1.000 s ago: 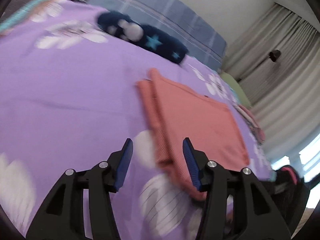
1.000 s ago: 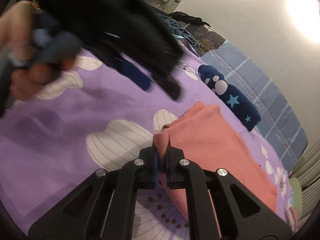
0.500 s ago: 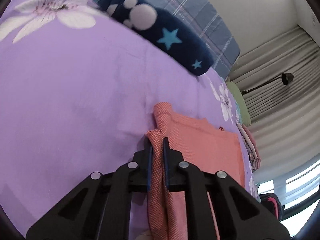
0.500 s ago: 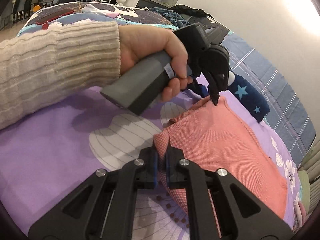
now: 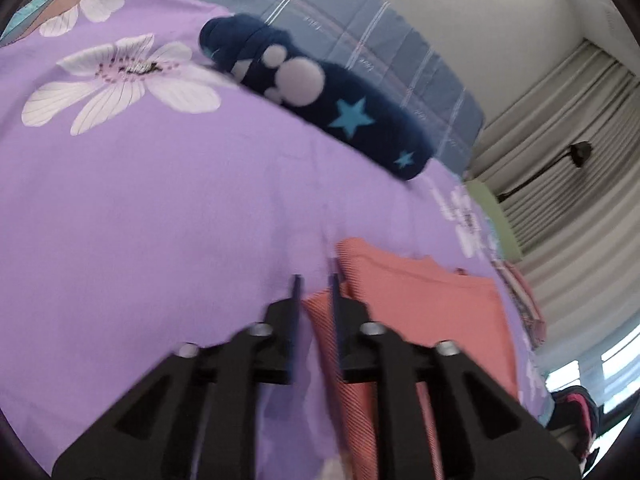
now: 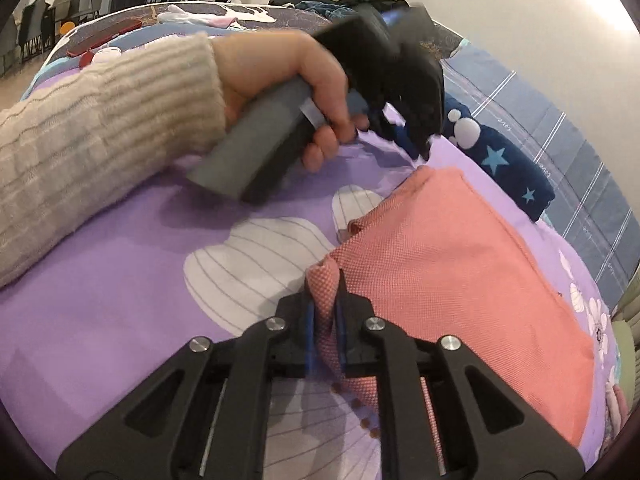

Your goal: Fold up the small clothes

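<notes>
Heads up, your left wrist view is pretty smeared with motion blur, so the blue pads of your left gripper (image 5: 316, 280) are hard to make out cleanly. Its black frame also covers the near edge of the folded salmon-pink knit garment (image 5: 432, 304), and the lower part of that cloth runs off the bottom of the picture. In the right wrist view your left gripper (image 6: 416, 140) is blurred too, hanging just off the far corner of the garment (image 6: 460, 264), and I can't tell if a fingertip touches the cloth there.

Your left gripper's jaws have just been opening: there's a clear gap now, and a ridge of the pink cloth sits in that gap but the pads aren't pinching it, so it's let go.

Your right gripper (image 6: 325, 300) is clenched on the near corner of the garment, with a bunched fold poking up between the pads, though its jaws have just been easing open a touch.

The garment lies on the purple flowered bedsheet (image 6: 132, 264), well short of the navy star-printed roll (image 5: 320, 104) by the blue checked pillow (image 5: 360, 28).
</notes>
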The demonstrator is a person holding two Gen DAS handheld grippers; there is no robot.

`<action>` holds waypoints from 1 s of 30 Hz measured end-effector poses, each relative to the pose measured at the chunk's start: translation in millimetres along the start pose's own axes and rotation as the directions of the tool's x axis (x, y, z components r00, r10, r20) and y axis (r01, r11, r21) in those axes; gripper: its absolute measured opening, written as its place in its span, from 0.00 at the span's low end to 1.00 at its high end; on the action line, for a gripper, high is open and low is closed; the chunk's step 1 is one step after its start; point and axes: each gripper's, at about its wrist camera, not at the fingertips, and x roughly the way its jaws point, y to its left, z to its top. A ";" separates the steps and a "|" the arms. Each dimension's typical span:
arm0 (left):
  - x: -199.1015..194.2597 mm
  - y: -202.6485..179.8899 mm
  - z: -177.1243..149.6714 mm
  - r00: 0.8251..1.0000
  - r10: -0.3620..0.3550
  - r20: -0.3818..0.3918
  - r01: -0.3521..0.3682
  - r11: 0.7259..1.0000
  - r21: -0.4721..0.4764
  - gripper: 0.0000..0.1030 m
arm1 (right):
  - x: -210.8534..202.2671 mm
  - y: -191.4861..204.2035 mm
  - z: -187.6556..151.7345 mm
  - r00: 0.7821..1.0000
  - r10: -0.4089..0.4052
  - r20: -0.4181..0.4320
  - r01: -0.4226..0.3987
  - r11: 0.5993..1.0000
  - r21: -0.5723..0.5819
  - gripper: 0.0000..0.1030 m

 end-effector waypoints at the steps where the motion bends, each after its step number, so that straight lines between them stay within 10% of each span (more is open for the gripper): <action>1: -5.0 -2.4 -1.6 0.999 -0.040 -0.008 0.040 0.999 0.001 0.39 | -0.7 -2.5 -0.3 1.000 0.003 0.003 -0.003 1.000 0.007 0.13; 8: 20.3 -34.3 -28.9 0.989 -0.001 -0.151 0.028 0.984 0.178 0.52 | -21.6 -20.4 -7.4 0.999 -0.005 0.034 0.002 0.995 0.096 0.39; 30: 24.3 -35.1 -33.1 0.981 -0.055 -0.186 0.092 0.976 0.195 0.58 | 3.3 14.2 -4.1 0.983 -0.184 0.000 0.183 0.975 -0.127 0.45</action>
